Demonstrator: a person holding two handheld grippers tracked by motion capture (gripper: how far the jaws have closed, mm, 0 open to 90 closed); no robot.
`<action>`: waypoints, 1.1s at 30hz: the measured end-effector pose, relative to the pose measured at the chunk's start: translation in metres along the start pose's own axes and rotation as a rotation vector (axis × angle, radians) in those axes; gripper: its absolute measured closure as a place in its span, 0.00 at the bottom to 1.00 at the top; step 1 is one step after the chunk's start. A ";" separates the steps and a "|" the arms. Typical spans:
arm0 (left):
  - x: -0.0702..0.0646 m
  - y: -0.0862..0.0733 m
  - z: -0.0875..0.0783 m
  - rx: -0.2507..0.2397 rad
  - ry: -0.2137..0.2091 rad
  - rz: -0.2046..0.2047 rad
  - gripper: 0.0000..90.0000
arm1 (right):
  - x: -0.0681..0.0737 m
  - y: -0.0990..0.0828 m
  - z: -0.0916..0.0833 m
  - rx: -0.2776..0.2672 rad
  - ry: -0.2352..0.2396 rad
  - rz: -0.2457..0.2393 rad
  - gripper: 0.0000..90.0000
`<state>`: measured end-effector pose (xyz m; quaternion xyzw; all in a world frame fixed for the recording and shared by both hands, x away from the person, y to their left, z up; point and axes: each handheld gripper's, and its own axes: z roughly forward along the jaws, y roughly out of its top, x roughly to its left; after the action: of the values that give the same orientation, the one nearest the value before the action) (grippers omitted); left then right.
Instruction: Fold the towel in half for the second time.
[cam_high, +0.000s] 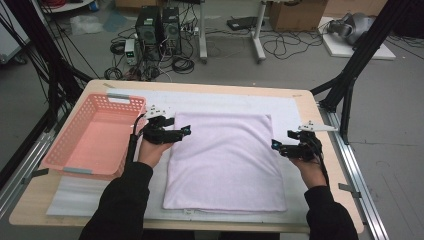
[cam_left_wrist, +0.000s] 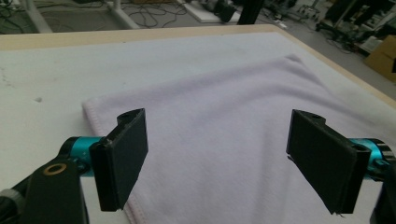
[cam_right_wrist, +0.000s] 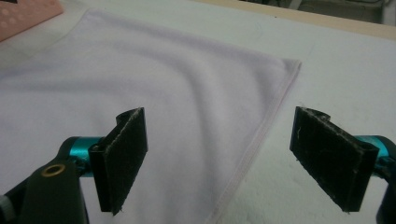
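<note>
Pale lilac, soft terry towel, folded to a rectangle, flat on the white padded mat covering the wooden bench, long axis running from the person's near edge toward the far edge. Left gripper at the towel's far left corner, jaws spread wide and empty, hovering just above the cloth; in the left gripper view, the towel's left hem under the left jaw and cloth stretching between the jaws. Right gripper at the towel's right edge, a little nearer the person than the left one, likewise wide open and holding nothing; in the right gripper view, the stitched right hem passing between the jaws, far right corner ahead of them. Key relation: towel between the two grippers, each facing inward toward the opposite side edge, left one closer to its far corner than the right one to its own. Likely next: closing on the edges for a fold or lift, though grip not yet taken; judged an early stage. Salmon-pink perforated plastic basket just left of the towel, beside the left hand, apparently the nearer arm for any placing there.
</note>
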<state>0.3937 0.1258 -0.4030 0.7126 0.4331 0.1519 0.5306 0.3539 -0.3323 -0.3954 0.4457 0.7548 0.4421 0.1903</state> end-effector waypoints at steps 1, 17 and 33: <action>0.003 0.000 0.003 -0.005 0.011 -0.010 0.24 | -0.001 0.002 0.003 0.009 0.001 -0.003 0.20; 0.050 -0.001 0.053 0.138 0.178 -0.078 0.32 | -0.024 0.021 0.058 0.102 -0.003 0.036 0.27; 0.049 -0.006 0.077 0.217 0.222 0.090 0.58 | -0.042 0.010 0.096 0.163 -0.130 0.123 0.37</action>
<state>0.4711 0.1161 -0.4506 0.7633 0.4704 0.2056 0.3923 0.4463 -0.3180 -0.4433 0.5329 0.7455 0.3604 0.1743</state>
